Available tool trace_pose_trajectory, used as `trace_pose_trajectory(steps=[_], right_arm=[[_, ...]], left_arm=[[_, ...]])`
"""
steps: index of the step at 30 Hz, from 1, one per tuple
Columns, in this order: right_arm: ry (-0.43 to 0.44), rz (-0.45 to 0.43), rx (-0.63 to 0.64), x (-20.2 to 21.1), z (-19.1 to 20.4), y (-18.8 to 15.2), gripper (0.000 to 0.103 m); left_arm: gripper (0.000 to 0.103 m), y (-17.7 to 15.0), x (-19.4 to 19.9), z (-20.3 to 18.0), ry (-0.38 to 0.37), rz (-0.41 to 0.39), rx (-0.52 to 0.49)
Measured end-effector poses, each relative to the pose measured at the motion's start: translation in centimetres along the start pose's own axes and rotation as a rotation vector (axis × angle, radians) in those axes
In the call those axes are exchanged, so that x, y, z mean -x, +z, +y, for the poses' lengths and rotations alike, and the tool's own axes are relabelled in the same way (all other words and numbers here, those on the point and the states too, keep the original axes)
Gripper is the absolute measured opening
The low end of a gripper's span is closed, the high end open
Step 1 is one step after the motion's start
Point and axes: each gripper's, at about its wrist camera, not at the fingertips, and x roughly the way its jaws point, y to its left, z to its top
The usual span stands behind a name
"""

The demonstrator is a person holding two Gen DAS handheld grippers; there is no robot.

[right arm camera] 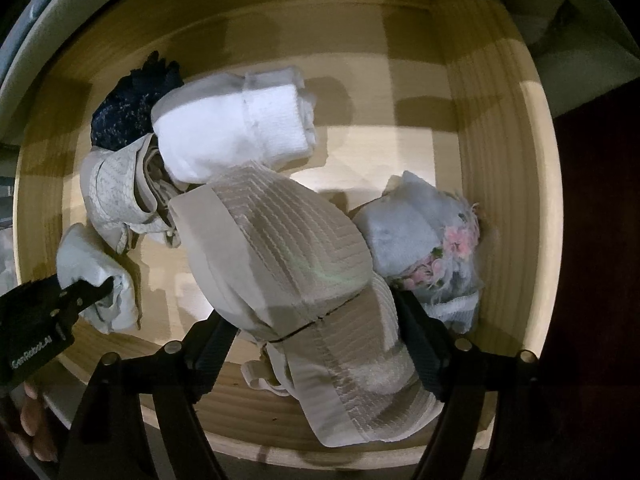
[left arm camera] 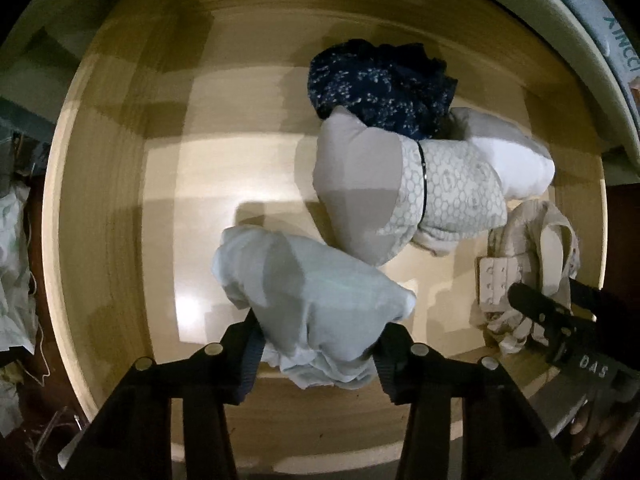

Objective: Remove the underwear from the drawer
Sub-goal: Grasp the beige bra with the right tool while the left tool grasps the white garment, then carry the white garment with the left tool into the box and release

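The open wooden drawer holds several pieces of underwear. My left gripper is shut on a pale blue folded garment just above the drawer floor; it also shows in the right wrist view. My right gripper is shut on a beige ribbed bra, which also shows in the left wrist view. A grey-and-white patterned bra lies in the middle. A dark navy lace piece lies behind it.
A white folded piece lies at the back. A light blue garment with pink flowers sits by the drawer's right wall. Crumpled pale cloth lies outside the drawer's left side.
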Motion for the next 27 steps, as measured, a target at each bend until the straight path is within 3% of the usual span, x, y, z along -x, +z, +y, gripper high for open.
trace_pose_trajectory(steps=[6,15,27], right_arm=[[0.008,-0.01,0.002,-0.2,0.0,0.1,0.075],[-0.004,-0.023,0.022,0.3,0.2,-1.1,0.072],[-0.011,-0.022,0.033,0.2,1.2,-1.4,0.072]], left_arm=[[0.048,-1.0,1.3,-0.3,-0.025,-0.033,0.003],[0.048,-1.7,5.3,-1.0,-0.006,-0.136,-0.033],[0.048,-3.3,16.6,-2.4,0.005,-0.345,-0.11]])
